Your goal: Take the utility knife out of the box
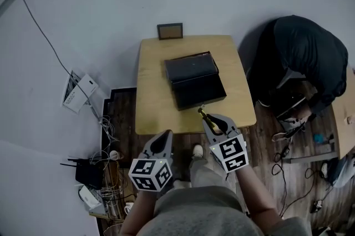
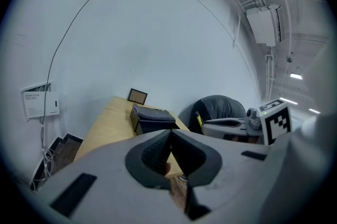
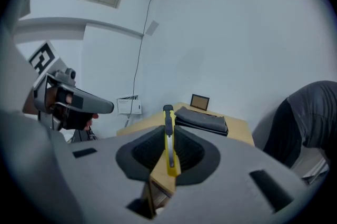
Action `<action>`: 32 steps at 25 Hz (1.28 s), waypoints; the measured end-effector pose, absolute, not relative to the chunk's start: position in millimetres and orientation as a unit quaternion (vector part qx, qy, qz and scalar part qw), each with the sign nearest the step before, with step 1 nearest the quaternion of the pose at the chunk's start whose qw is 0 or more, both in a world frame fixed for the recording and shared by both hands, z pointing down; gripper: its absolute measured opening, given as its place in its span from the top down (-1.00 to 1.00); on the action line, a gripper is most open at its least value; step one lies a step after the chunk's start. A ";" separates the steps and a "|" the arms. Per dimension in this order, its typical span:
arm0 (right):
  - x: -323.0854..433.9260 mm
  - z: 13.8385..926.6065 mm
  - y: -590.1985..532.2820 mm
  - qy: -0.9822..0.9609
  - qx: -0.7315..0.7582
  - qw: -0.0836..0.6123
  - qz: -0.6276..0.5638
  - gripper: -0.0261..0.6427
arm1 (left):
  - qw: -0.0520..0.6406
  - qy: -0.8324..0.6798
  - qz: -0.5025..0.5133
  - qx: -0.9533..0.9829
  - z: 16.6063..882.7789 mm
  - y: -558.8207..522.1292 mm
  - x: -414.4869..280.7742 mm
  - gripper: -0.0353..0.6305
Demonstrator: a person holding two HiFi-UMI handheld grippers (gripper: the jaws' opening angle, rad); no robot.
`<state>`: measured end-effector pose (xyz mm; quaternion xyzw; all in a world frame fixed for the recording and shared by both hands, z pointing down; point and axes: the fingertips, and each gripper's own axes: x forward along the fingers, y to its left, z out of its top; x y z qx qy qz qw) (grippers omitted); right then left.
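Left claw (image 1: 165,138): clenched on nothing. In my left gripper view the two jaws meet with no thing between them. It hangs just off the near edge of the surface.

Surface (image 1: 155,63): a pale wooden top with a small framed picture (image 1: 170,31) standing at its far edge.

Box (image 1: 194,80): black, lying mid-surface with its lid folded back. I cannot see what else, if anything, lies inside.

Utility knife (image 1: 203,113): already out of the box, in the air over the near edge of the surface, near the box's front corner but apart from it.

Handling: I judge the knife light, stiff and slim. Its smooth yellow casing looks likely to slip, so the hold belongs across the flat sides at mid-body, clear of the blade end.

Right claw (image 1: 211,121): grasping the utility knife. My jaws stand partly closed on its narrow body. The knife sits on edge between them, its dark tip projecting forward past the jaw tips.

Person (image 1: 305,51): in dark clothing, to the right of the surface, touching none of the task's things.
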<state>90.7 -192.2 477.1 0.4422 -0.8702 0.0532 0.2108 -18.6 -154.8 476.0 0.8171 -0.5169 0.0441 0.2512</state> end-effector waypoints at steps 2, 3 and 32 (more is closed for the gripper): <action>90.5 470.2 -176.8 -0.869 0.452 0.196 0.058 0.79 | 0.249 -0.516 0.042 0.818 474.2 -140.8 -19.6 0.88; 90.2 466.8 -169.6 -0.868 0.456 0.190 0.057 0.79 | 0.248 -0.515 0.041 0.819 473.1 -134.4 -20.0 0.88; 54.4 436.4 -44.0 -0.866 0.486 0.092 0.078 0.79 | 0.227 -0.521 0.007 0.823 455.7 -30.2 -50.4 0.88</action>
